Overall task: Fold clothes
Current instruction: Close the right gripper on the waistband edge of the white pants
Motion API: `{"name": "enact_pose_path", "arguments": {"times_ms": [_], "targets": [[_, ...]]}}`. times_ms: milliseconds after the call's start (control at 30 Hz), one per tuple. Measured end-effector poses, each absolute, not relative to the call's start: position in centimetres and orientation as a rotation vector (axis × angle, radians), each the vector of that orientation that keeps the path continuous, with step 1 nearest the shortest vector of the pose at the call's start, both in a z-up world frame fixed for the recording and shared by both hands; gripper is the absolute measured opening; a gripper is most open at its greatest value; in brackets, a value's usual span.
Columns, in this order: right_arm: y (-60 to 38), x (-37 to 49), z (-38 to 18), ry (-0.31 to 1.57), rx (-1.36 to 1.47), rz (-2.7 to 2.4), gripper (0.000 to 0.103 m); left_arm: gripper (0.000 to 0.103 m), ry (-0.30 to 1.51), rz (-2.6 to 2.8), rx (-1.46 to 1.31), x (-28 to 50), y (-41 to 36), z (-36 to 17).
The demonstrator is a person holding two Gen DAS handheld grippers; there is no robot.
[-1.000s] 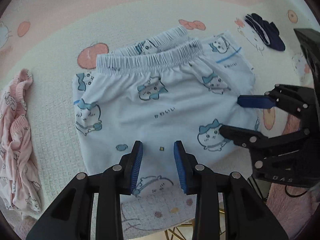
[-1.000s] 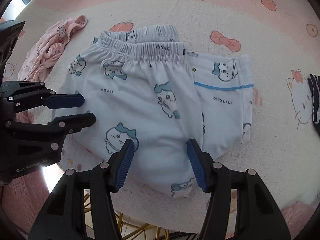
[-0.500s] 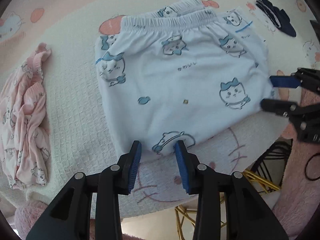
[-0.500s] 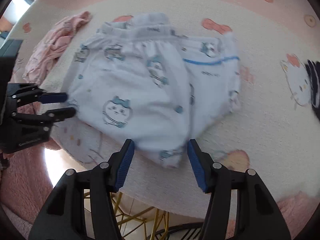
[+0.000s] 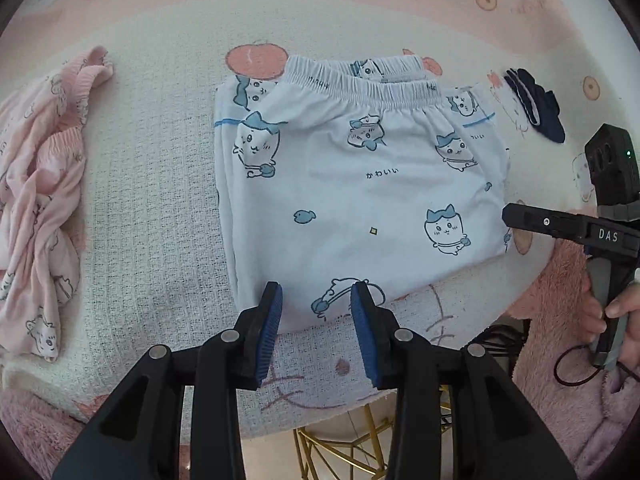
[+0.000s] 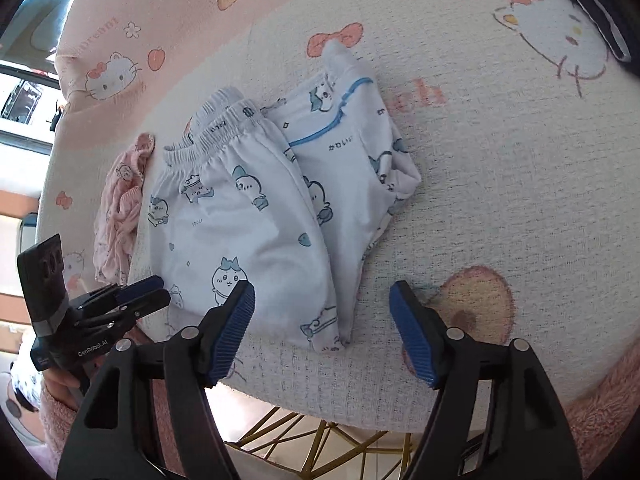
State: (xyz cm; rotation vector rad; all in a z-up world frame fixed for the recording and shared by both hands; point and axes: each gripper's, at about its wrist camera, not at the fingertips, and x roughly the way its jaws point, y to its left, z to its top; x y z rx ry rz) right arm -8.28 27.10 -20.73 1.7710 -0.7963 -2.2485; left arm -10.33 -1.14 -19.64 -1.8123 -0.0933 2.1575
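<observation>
Pale blue folded trousers (image 5: 360, 184) with a cartoon print lie flat on the cream table cover, elastic waistband at the far side. My left gripper (image 5: 317, 294) hovers open over their near hem, its pads touching nothing. In the right wrist view the same trousers (image 6: 256, 216) lie tilted. My right gripper (image 6: 323, 294) is at their near corner with its jaws opening wide; the hem shows between them but they do not press it. Each gripper appears in the other's view: the right gripper (image 5: 524, 216) at the trousers' right edge, the left gripper (image 6: 154, 294) at their left corner.
A crumpled pink garment (image 5: 40, 200) lies at the table's left side. A small dark navy item (image 5: 536, 110) sits at the far right. The table's near edge (image 5: 320, 412) runs just under the grippers, with gold metal legs (image 5: 340, 444) below. A hand (image 5: 618, 312) holds the right gripper.
Both grippers have drawn back from over the trousers to their near edge. The right gripper's jaws have spread wider and its view has rolled, so the trousers now look tilted.
</observation>
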Motion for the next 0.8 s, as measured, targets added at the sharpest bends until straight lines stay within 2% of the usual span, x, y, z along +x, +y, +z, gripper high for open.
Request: {"name": "enact_pose_path", "arguments": {"times_ms": [67,100,133,200,600,800], "targets": [[25.5,-9.1,-20.7,-0.765,1.734,-2.224,0.046,0.037,-0.131,2.160,-1.820,-10.5,-1.2,-19.9],[25.0,-9.2,-20.9,-0.750,1.735,-2.229,0.030,0.037,-0.144,2.160,-1.822,-10.6,-0.9,-20.2],[24.7,-9.4,-20.8,-0.712,1.750,-2.254,0.027,0.037,-0.154,2.160,-1.823,-10.9,-0.2,-20.7],[24.6,-9.9,-20.4,-0.686,1.741,-2.292,0.012,0.037,-0.178,2.161,-1.825,-11.1,-0.3,-21.0],[18.0,-14.6,-13.2,-0.342,1.548,-2.280,0.009,0.037,-0.335,2.258,-1.758,-11.9,-4.1,-19.7],[12.1,-15.7,-15.8,-0.270,1.579,-2.114,0.010,0.037,-0.319,2.252,-1.846,-11.7,-5.1,-20.8]]}}
